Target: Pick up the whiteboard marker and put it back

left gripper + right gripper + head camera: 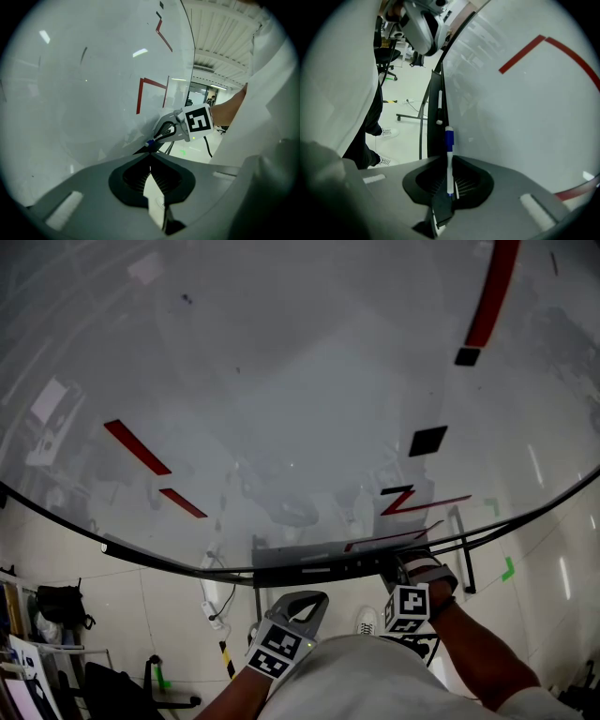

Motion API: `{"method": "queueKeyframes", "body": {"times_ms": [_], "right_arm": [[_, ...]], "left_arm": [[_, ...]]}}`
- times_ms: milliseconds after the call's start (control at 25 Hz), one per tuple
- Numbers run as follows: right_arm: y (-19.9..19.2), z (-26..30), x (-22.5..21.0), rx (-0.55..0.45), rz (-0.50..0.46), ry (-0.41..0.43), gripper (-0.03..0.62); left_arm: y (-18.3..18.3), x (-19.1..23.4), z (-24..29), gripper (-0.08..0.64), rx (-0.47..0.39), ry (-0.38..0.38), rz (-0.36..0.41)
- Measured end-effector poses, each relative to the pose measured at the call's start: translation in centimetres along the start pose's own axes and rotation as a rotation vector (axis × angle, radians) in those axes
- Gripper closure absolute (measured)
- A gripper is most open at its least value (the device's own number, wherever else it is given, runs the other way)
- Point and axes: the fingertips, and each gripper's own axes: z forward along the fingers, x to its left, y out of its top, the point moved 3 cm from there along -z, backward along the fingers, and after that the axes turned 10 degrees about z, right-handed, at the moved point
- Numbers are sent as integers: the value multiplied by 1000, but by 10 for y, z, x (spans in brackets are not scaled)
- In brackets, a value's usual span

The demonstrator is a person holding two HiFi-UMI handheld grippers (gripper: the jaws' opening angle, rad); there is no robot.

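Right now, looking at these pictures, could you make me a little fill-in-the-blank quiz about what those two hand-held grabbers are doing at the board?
1. The right gripper is shut on a whiteboard marker whose cap is coloured ____.
2. The left gripper has its jaws together and holds ____.
3. In the right gripper view, the angled line drawn on the whiteboard is coloured ____.

Missing words: blue; nothing; red.
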Motion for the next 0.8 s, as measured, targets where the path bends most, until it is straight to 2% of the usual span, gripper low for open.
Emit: {"method": "queueKeyframes", "body": {"times_ms": [200, 400, 640, 800], "right_arm": [[4, -16, -4, -65, 86, 5, 554], [7, -32, -9, -191, 390, 114, 554], [4, -43, -10, -259, 520, 154, 554], [9, -55, -15, -381, 733, 249, 554]], "left_arm": [[7, -2, 3, 541, -12, -6, 13], [6, 0, 2, 541, -7, -2, 17], [12, -1, 5, 541, -17, -5, 26], [12, 1, 3, 541, -20, 2, 25]]}}
